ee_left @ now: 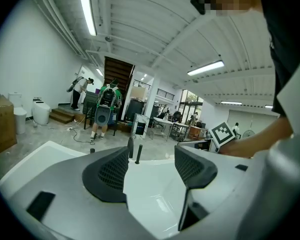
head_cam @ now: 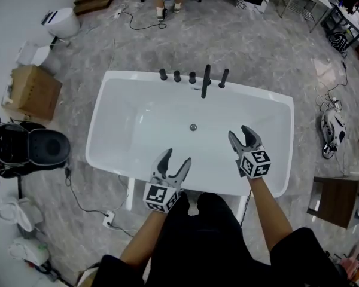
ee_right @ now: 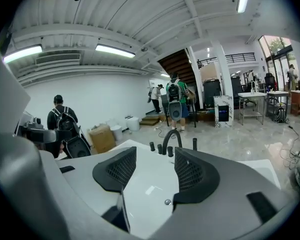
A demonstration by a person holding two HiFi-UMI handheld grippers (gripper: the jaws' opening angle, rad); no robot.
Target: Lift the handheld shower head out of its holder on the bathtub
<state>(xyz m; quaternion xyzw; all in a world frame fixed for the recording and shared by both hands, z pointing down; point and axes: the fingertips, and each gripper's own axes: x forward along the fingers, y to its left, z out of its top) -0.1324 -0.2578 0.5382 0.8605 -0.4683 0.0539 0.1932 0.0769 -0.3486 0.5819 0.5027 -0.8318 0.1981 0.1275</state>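
Left gripper and right gripper hover over the tub's near side, jaws apart and empty, aimed at the far rim. There the shower head stands in its holder, right of the spout, apparently awaiting the reach.

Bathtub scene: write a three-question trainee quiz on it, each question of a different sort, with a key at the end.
1. True or false: the right gripper is shut on the shower head.
2. On which rim of the bathtub do the black fixtures stand, seen from the person? A: near rim. B: far rim. C: left rim.
3. Fill in the blank: the left gripper has its jaws ____, with nothing between them.

Key: 1 false; 2 B; 3 apart.
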